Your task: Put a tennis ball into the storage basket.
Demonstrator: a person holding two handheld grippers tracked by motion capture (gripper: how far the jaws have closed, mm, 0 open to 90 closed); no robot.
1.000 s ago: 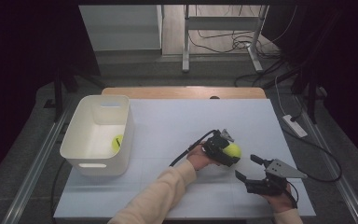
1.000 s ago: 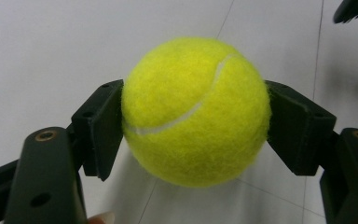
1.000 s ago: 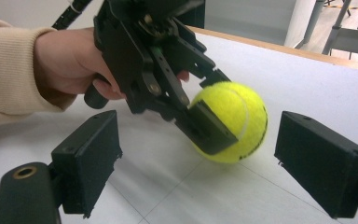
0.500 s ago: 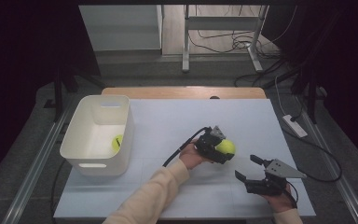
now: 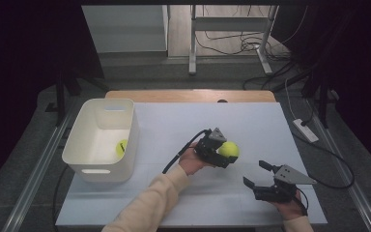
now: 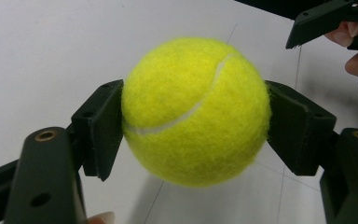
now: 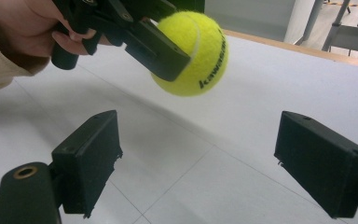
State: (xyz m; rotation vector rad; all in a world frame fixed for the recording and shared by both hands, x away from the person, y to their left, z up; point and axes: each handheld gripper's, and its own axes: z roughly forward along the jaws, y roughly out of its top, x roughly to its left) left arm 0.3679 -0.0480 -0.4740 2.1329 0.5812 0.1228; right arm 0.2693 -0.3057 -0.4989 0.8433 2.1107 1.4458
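Yellow felt tennis ball (image 6: 196, 112): clamped between the left gripper (image 5: 221, 155) jaws, lifted clear of the white surface (image 5: 174, 121), mid-right
Left gripper jaws: pressed snug on both sides of the ball
Right gripper (image 7: 200, 163): near right, jaws wide apart, nothing in them
White plastic bin (image 5: 84, 159): far left, second yellow ball (image 5: 121, 147) already inside
Progress: pickup looks done; my guess is carrying it left and dropping it in the bin is what's left
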